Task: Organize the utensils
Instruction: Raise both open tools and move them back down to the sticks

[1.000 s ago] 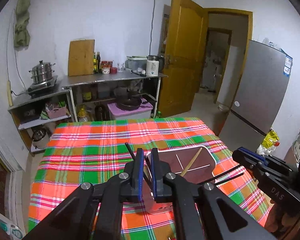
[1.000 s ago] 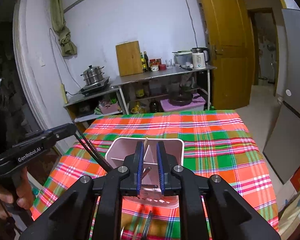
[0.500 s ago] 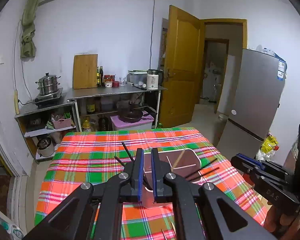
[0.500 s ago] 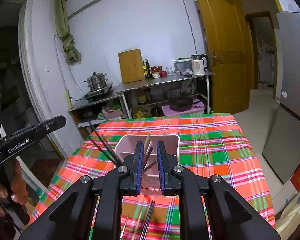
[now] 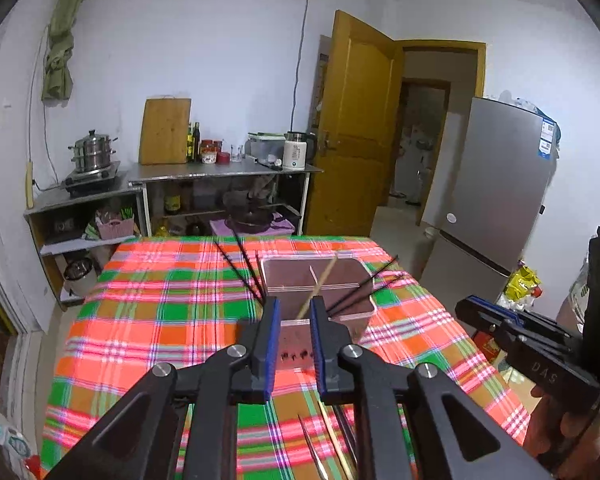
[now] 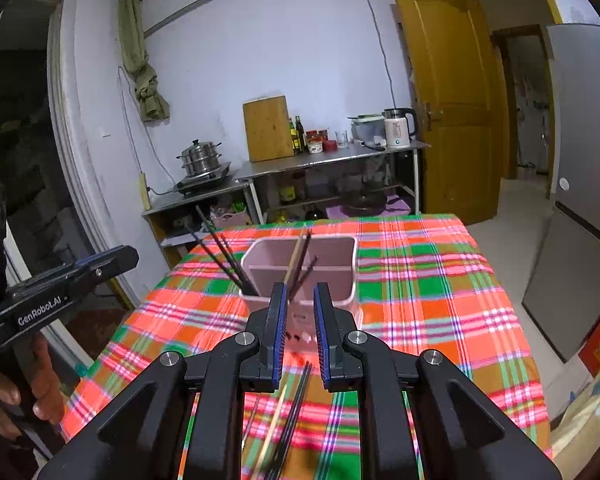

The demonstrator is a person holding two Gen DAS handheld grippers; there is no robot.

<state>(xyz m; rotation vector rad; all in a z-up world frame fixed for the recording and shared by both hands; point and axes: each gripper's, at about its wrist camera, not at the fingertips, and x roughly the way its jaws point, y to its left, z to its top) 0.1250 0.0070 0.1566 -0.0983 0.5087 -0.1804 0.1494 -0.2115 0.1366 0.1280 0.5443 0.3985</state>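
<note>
Loose chopsticks (image 6: 288,412) lie lengthwise beneath the nearer right gripper (image 6: 300,320), fingers slightly apart, empty; left gripper (image 5: 294,332) empty, opening.

Loose chopsticks (image 6: 288,420), ends perhaps cropped

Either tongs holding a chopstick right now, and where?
No. The left tongs are opening with nothing between them; the right tongs are empty too.

1 pink box (image 6: 342,276) w/ 2 parts. 3 black sticks (image 6: 220,250) lean in its left corner. Approx 3 more sticks stand in the mid. Some loose sticks (image 6: 290,412) lie on 1 checked cloth (image 6: 428,280), can't count them. 2 grippers.
</note>
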